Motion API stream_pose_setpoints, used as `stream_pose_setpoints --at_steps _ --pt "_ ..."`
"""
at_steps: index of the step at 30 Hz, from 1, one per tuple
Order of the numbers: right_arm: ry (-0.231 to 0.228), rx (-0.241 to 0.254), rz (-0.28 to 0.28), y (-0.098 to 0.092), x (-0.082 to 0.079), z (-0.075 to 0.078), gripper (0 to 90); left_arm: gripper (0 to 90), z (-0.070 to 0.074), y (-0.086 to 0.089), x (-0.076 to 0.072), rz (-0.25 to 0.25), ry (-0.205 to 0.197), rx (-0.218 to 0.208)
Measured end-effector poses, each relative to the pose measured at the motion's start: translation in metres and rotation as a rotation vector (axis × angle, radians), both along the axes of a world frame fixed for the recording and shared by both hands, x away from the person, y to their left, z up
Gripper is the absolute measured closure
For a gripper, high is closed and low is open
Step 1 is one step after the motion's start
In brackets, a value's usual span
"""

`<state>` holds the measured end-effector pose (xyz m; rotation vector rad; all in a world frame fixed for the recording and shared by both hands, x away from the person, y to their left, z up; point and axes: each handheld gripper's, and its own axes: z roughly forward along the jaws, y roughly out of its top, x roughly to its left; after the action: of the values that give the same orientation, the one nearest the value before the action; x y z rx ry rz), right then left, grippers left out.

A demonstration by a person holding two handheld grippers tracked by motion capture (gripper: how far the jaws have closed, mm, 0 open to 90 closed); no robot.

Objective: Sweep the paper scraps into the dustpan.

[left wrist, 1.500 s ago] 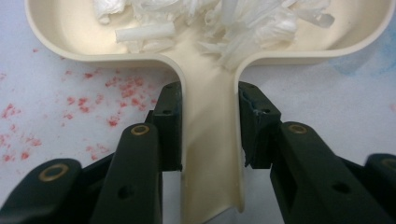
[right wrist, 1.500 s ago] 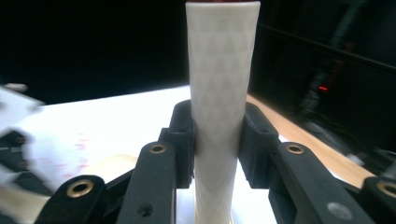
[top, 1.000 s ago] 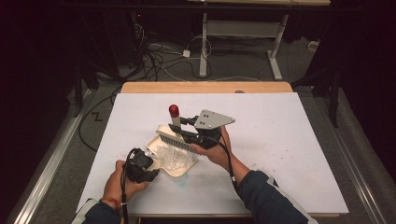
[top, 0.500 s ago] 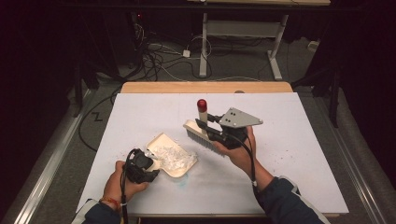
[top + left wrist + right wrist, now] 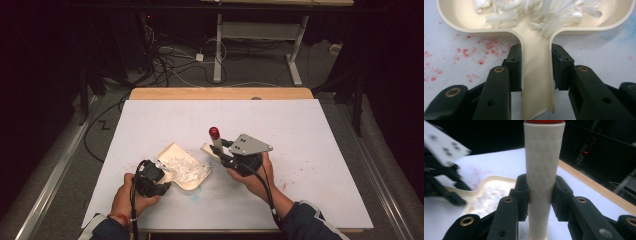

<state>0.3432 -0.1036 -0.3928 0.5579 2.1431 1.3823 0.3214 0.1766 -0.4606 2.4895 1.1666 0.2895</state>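
A cream dustpan (image 5: 186, 170) lies on the white table, with white plastic shreds (image 5: 181, 165) piled in it. My left gripper (image 5: 159, 176) is shut on the pan's flat handle (image 5: 536, 82); its pads press both edges, and the shreds (image 5: 554, 15) lie just ahead. My right gripper (image 5: 223, 151) is to the right of the pan, shut on a brush's white handle (image 5: 544, 157). That handle stands nearly upright with its red tip (image 5: 214, 132) on top. The brush head (image 5: 207, 148) hangs below the handle, just off the pan's right corner. The dustpan (image 5: 489, 192) appears to the left behind the handle.
Faint red specks (image 5: 481, 50) and a blue smear (image 5: 627, 27) stain the white table top (image 5: 310, 135). A wooden strip (image 5: 220, 93) runs along the far edge. Beyond it are cables and a table frame (image 5: 260, 35) on the dark floor.
The right gripper has carried the brush from above the dustpan to the right, off the pan, then a little lower and nearer. The left gripper and the dustpan have stayed put.
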Motion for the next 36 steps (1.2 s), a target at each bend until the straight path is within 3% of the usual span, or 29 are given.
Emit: stream_pose_setpoints --at_steps 6,10,11,14,17,22,25,32,36 --pt "0.031 0.040 0.087 0.022 -0.006 0.001 70.1 63.2 0.000 0.001 0.000 -0.003 0.000 -0.003" --pt "0.014 0.082 0.128 0.027 -0.007 0.007 70.2 63.2 0.000 0.002 0.000 -0.007 0.002 -0.005" --pt "-0.011 0.125 0.135 0.023 -0.009 0.013 70.2 63.2 0.000 0.002 0.000 -0.007 0.000 -0.005" --pt "-0.051 0.127 0.138 0.021 -0.007 0.018 70.1 63.2 0.000 0.001 0.000 -0.004 -0.002 -0.006" --pt "-0.030 0.147 0.117 0.017 0.002 0.022 70.1 63.2 0.000 0.002 0.000 -0.006 0.000 -0.005" --pt "-0.048 0.138 0.045 0.007 0.015 0.025 70.1 63.2 0.000 0.004 -0.001 -0.009 0.006 -0.010" --pt "-0.035 0.104 -0.016 0.000 0.032 0.020 70.1 63.2 0.001 0.006 -0.001 -0.007 0.010 -0.006" --pt "-0.047 0.083 -0.128 -0.004 0.062 0.009 70.1 63.3 0.005 0.014 -0.001 -0.004 0.024 -0.013" --pt "-0.026 0.060 -0.156 -0.002 0.072 0.002 70.1 63.3 0.004 0.017 0.001 -0.001 0.039 -0.021"
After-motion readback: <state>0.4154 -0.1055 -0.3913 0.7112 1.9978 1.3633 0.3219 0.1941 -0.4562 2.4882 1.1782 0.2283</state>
